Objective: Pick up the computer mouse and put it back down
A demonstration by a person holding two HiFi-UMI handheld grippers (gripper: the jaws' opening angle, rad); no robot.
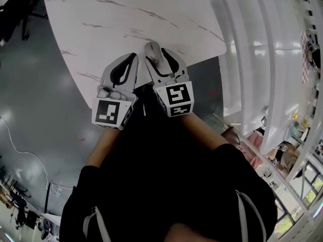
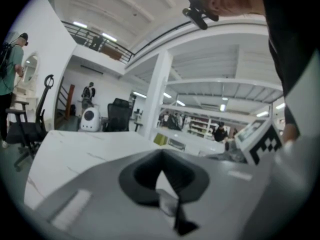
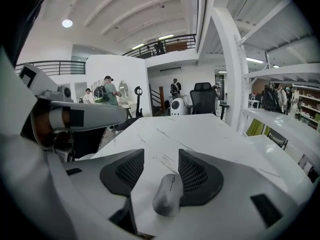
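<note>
"How do the left tongs [image 2: 162,160] stand?"

"Closed, pad against pad, with nothing held. They hover over the near edge of the white marbled tabletop [image 1: 126,19]."

"And the mouse [image 3: 167,194]?"

"It is grey and appears to lie on the tabletop, just right of the left tongs. It sits between the jaws of the right tongs [image 3: 161,159], which stand well apart. It leans against the right-hand pad [image 3: 196,176] and is clear of the other."

Open table [image 1: 151,29] beyond mouse [image 3: 168,195]
</note>
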